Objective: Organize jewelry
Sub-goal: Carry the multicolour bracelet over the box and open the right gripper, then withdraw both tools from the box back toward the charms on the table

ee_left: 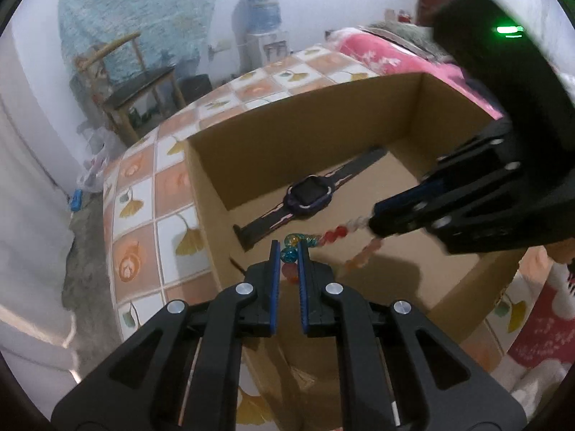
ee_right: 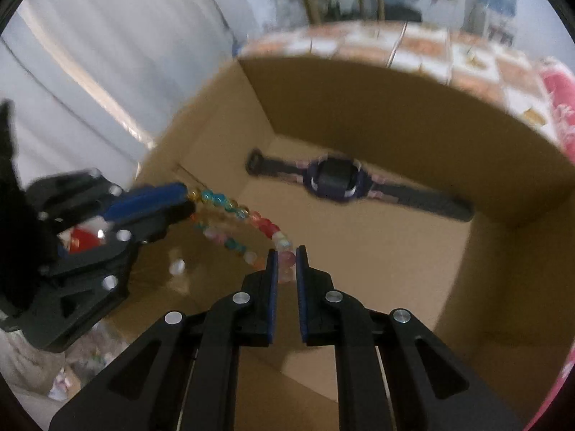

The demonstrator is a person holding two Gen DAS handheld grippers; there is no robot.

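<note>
Left gripper point(ee_left: 288, 251): we see its jaws pinching one end of the bracelet, teal and amber beads caught between the blue pads, just above the box's near wall.
Right gripper point(ee_right: 286, 256): we see its jaws pinching the other end, pink and pale beads between the pads, over the box's inside.
Bracelet point(ee_left: 336, 233): a loop of round beads, teal, amber, red, orange and pink, that we hold stretched between the two grippers. Both strands hang in the air above the box floor, well clear of it as far as we can tell.
Bracelet from the right wrist point(ee_right: 248, 215): the two strands run from the left gripper's tip to our right jaws, one above the other, sagging a little.
Box point(ee_left: 273, 133): open cardboard, plain brown inside, standing on the counter with its top open.
Watch point(ee_left: 309, 195): dark, with a purple case and a dark strap edged in pink, lying flat and fully stretched out on the box floor, close to the far wall. It is apart from the bracelet and from both grippers.
Counter point(ee_left: 140, 194): covered with a cloth of orange and white squares with yellow leaf prints; the box sits near its edge.
Background: a wooden chair point(ee_left: 136, 82) and a water dispenser point(ee_left: 262, 28) stand by the far wall; both are blurred.
</note>
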